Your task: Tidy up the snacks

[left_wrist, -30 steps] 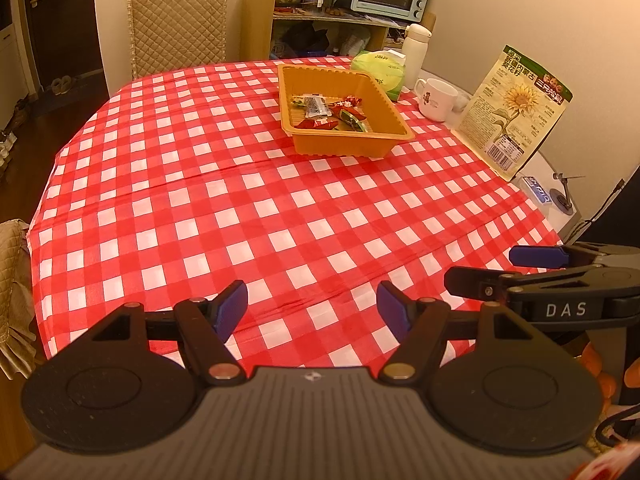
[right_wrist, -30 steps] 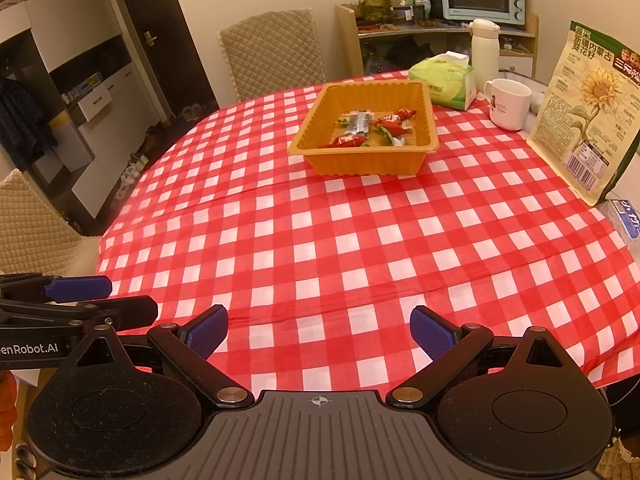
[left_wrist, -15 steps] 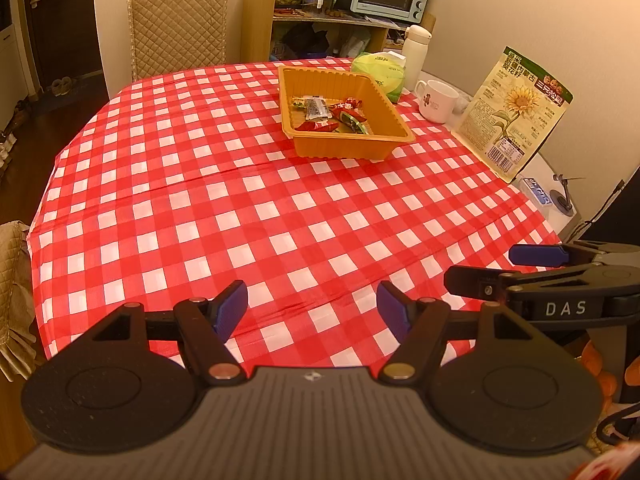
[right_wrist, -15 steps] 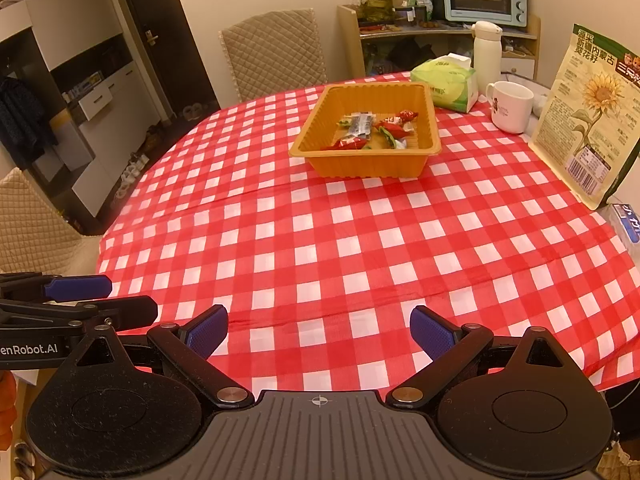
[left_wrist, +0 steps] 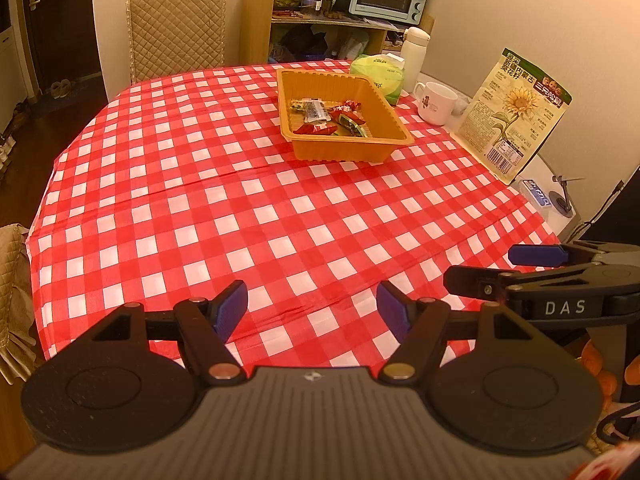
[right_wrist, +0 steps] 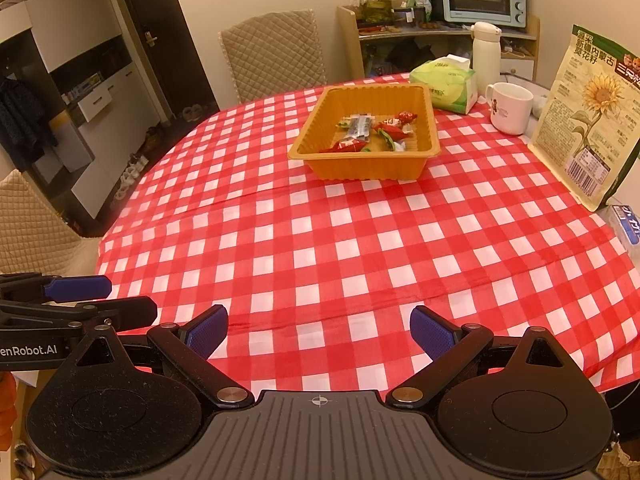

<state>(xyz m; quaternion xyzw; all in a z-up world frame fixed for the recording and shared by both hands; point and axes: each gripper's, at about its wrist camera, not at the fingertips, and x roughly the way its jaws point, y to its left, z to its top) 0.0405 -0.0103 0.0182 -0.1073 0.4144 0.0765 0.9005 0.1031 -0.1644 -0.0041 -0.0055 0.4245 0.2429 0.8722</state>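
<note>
We hold both grippers side by side over the near edge of the table (left_wrist: 168,184), each tilted down toward the red-and-white checked cloth. Our left gripper (left_wrist: 312,307) has its jaws standing apart with only bare cloth between the blue pads (left_wrist: 231,307); it grips nothing. Our right gripper (right_wrist: 319,330) is likewise parted, a little wider, and also empty, its pads (right_wrist: 431,330) above the cloth near the table's rim. From the left wrist view the right gripper shows at the right edge, level with ours and just beside it; from the right wrist view the left one shows at the left edge in the same way.

The snacks (right_wrist: 374,130) lie in the orange tray (right_wrist: 362,168) on the far half of the table, well apart from both grippers: several wrapped sweets in red, green and dark wrappers, gathered in the middle of the tray. Beyond the tray sit a green tissue pack (right_wrist: 446,84), a white mug (right_wrist: 510,108) and a white flask (right_wrist: 486,50); a sunflower-seed bag (right_wrist: 592,120) stands upright at the right.
</note>
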